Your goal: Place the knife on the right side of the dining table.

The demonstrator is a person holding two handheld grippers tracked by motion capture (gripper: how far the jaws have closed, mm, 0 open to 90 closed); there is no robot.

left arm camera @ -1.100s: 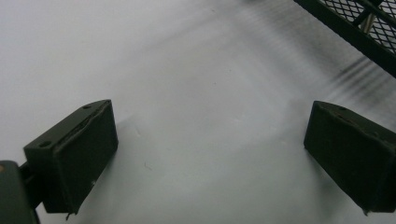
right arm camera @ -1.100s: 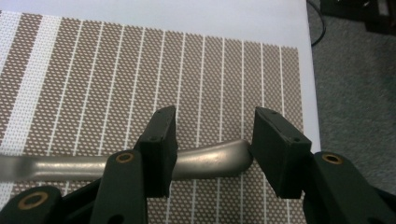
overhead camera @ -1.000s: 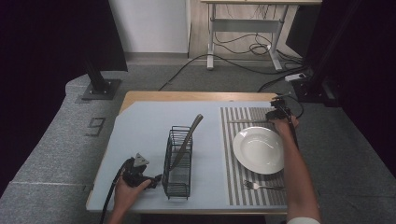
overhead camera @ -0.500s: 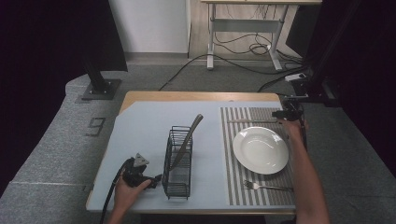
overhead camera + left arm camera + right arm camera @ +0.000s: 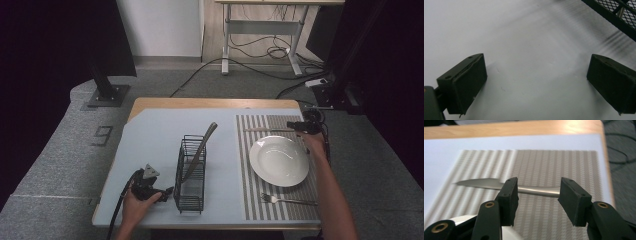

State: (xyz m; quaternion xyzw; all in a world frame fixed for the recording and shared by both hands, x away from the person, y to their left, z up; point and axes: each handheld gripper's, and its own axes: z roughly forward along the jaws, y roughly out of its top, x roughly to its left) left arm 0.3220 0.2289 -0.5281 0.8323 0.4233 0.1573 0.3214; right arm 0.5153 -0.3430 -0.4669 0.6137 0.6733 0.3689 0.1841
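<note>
High view: my left gripper [image 5: 167,190] rests just beside the wire basket [image 5: 191,172]; my right gripper [image 5: 295,126] is at the knife [image 5: 267,130]. Left gripper view: jaws wide apart, holding nothing over bare table [image 5: 529,45]. Right gripper view: jaws open, knife handle just beyond, ungripped.

Glossy white plate [image 5: 279,160] — shiny metal knife [image 5: 499,185] — woven striped mat [image 5: 536,170].

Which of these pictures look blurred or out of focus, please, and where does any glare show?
In the right gripper view the striped placemat smears with motion blur and the knife looks soft, with glare on the table's wooden edge. In the left gripper view the wire basket is blurred, and its shadow is streaked. The high view is sharp, with the plate faintly shiny.
</note>
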